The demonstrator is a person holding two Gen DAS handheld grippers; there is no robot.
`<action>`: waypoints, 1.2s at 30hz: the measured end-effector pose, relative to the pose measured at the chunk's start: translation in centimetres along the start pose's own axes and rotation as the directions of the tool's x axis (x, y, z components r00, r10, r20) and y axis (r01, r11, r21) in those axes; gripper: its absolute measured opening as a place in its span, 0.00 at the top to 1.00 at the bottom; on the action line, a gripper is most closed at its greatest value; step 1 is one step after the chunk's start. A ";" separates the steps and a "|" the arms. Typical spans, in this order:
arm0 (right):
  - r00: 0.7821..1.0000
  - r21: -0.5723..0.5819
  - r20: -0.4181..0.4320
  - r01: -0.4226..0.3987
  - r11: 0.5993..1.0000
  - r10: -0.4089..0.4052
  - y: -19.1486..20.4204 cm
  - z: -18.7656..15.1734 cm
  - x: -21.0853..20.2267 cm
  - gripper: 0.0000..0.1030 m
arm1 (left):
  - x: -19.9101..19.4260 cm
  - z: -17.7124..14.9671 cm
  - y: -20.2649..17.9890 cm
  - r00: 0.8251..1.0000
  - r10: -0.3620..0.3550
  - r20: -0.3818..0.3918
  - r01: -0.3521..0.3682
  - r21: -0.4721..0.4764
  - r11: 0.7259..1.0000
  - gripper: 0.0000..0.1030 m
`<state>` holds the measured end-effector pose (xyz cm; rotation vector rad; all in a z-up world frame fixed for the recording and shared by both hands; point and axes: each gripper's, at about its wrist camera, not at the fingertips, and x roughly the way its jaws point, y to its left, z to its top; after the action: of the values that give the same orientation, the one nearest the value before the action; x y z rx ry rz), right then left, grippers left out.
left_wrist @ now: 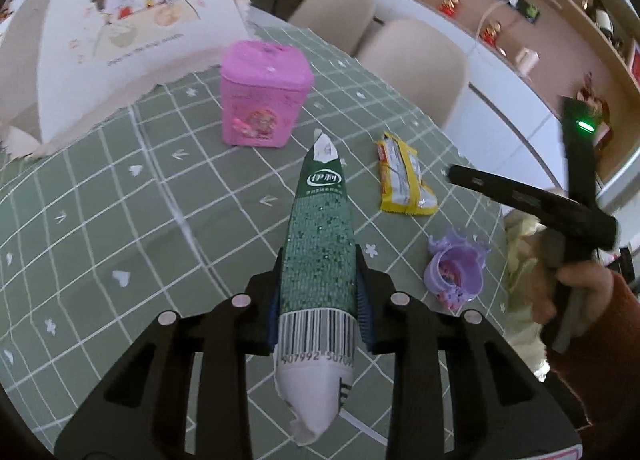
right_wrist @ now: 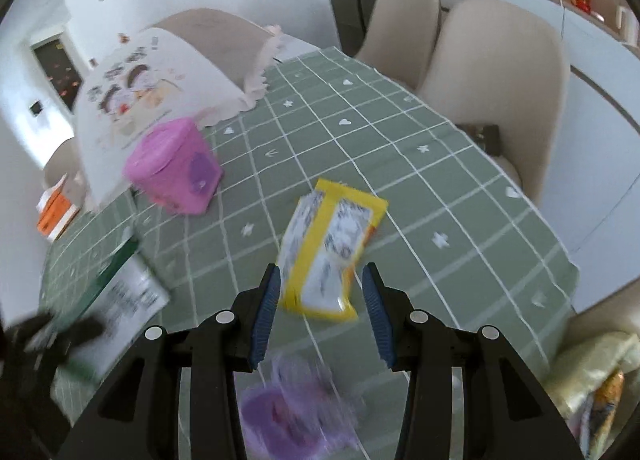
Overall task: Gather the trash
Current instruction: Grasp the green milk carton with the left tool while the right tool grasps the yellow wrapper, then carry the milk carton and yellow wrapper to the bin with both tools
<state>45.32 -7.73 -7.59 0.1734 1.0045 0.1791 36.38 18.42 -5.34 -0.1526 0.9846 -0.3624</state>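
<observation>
Green carton (left_wrist: 320,244) held tight by left claw (left_wrist: 320,302). Right claw (right_wrist: 320,300) wide open, empty; yellow wrapper (right_wrist: 332,256) probably grabbed next.

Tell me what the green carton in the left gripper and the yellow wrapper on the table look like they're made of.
Green carton: looks like coated paperboard, printed with a barcode and creased flat, with a slight sheen. Yellow wrapper: probably thin plastic or foil film, judging by its glossy, crinkled surface and crimped, silvery end; the exact film can't be told.

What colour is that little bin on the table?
The bin is pink, with a small picture on its front; the left wrist view shows it best.
</observation>
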 end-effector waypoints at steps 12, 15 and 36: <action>0.991 0.000 -0.102 0.082 0.997 -0.082 1.5 2.3 7.1 0.74 | -1.2 -0.8 2.9 0.997 0.007 0.074 0.001 -0.107 0.994 0.73; 0.994 -0.037 -0.081 0.068 0.997 -0.071 2.0 2.1 6.5 0.84 | -1.5 -0.8 3.3 0.996 0.010 0.083 0.000 -0.126 0.992 0.73; 0.978 -0.054 0.193 0.089 0.995 -0.077 4.5 -3.5 -12.9 0.87 | -5.5 2.1 -2.4 0.970 -0.114 0.216 0.092 0.109 0.990 0.73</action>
<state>35.27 -6.10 2.16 0.0895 0.8129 0.1153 34.79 18.10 0.83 -0.1512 0.7385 -0.4777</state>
